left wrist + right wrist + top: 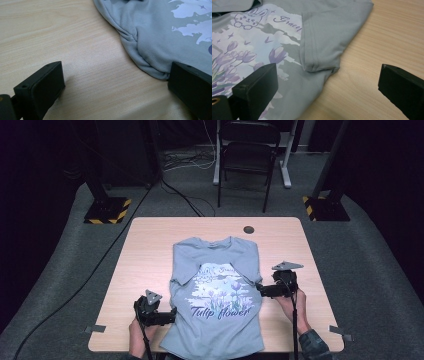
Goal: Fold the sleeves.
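A grey short-sleeved cotton T-shirt (217, 290) with a lilac tulip print and the words "Tulip flower" lies face up on the middle of the light wooden worktop (150, 245), collar toward the far edge and hem hanging slightly over the near edge. Both sleeves are folded in over the body; in the right gripper view the folded right sleeve (329, 37) lies flat over the print's edge.

The left claw (172, 315) sits at the shirt's left side near the hem, jaws spread wide; in the left gripper view (115, 82) one jaw rests over bare wood and the other at the rumpled edge of the fabric. The right claw (260, 290) sits at the shirt's right edge just below the folded sleeve, also spread, with one jaw over the print and the other over bare wood (327, 87). Neither pinches cloth.

A small dark round grommet (248, 229) sits in the worktop near its far edge. Beyond stands a black folding chair (248, 155) on grey carpet.
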`<state>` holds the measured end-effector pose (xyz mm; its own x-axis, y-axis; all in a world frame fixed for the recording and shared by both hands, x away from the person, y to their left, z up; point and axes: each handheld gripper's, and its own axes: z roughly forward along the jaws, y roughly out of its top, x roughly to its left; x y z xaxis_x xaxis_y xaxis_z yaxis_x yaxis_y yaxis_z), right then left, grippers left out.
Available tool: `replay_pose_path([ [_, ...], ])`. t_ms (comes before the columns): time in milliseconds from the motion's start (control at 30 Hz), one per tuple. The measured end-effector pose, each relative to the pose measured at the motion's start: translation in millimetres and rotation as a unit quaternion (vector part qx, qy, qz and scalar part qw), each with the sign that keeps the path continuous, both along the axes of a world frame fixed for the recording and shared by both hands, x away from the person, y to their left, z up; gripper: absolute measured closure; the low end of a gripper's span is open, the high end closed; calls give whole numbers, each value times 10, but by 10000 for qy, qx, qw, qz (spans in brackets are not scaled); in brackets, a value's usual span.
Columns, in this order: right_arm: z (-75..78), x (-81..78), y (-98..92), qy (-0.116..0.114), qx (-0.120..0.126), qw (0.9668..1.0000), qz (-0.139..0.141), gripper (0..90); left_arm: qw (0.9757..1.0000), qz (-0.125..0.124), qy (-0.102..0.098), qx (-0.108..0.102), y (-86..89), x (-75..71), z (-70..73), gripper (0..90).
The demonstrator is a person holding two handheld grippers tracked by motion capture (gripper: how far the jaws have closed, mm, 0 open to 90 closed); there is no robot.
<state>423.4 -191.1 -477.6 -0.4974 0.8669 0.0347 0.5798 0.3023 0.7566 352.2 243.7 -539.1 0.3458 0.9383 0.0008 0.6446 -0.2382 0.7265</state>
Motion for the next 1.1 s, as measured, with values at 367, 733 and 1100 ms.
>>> replay_pose_path([
  [367,-18,-236,-93,-66,34,10000,-7,21,10000,0,-2,1,0,0,0,1],
  [733,-142,-445,-258,25,16,9999,-148,24,10000,0,-2,1,0,0,0,1],
  [1100,-349,-656,-368,231,7,9994,-251,27,10000,-4,-2,1,1,0,0,1],
])
